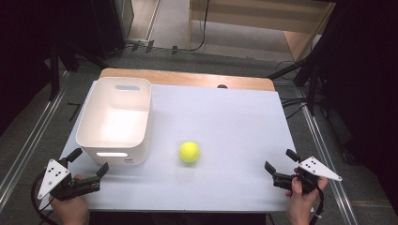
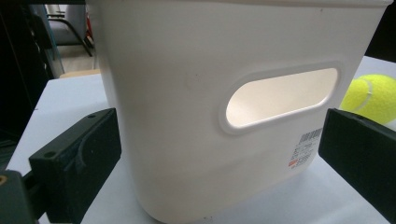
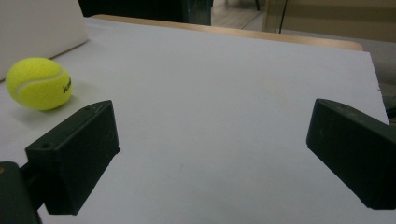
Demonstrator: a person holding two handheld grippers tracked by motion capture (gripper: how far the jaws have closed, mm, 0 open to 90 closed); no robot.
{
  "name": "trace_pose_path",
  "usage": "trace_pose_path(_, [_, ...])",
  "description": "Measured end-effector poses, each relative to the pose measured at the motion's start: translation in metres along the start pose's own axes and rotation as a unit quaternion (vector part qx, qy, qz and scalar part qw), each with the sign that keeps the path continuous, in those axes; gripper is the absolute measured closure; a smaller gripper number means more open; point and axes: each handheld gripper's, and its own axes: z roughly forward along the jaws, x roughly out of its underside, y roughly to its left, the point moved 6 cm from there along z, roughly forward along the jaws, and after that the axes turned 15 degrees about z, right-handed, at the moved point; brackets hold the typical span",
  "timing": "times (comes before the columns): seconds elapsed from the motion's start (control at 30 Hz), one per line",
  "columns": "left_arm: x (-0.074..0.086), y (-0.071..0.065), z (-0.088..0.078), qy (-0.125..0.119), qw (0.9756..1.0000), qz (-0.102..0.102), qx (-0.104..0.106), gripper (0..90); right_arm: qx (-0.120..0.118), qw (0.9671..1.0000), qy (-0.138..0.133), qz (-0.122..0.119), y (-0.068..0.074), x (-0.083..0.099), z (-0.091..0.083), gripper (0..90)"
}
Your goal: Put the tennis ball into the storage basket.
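One white bin (image 1: 114, 123) sits on the left half of the white table (image 1: 225, 122), empty inside, handle slots on its near and far walls. One yellow tennis ball (image 1: 189, 152) lies on the table just right of the bin's near corner, not touching it.

Two grippers, one per hand. Left gripper (image 1: 89, 160) is at the table's near-left corner, jaws wide apart, nothing between them, pointing at the bin's near wall. Right gripper (image 1: 280, 160) is at the near-right edge, jaws also spread, empty, well apart from the ball.

Left gripper view adds detail: the bin (image 2: 233, 107) close up, its oval handle slot, and a small barcode sticker (image 2: 306, 148) low on the wall; the ball (image 2: 371, 97) peeks past the bin's right side.

Right gripper view shows dark lettering on the ball (image 3: 38, 83), a corner of the bin (image 3: 39, 28) behind it, and the table's wooden far edge (image 3: 224, 30).
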Motion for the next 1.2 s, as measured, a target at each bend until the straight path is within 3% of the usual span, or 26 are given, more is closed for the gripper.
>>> trace_pose_path(0.57, [0.000,-0.001,0.001,0.007,1.0000,0.007,0.001,0.0,-0.034,0.9982,0.034,-0.035,0.031,-0.029,0.024,1.0])
trace_pose_path(0.77, [0.000,-0.001,0.001,0.005,1.0000,0.005,0.002,0.0,-0.051,0.9967,0.040,-0.048,0.044,-0.038,0.037,1.0])
trace_pose_path(1.2, [0.000,-0.002,0.001,0.008,1.0000,0.004,0.001,0.0,-0.085,0.9910,0.080,-0.064,0.078,-0.050,0.065,1.0])
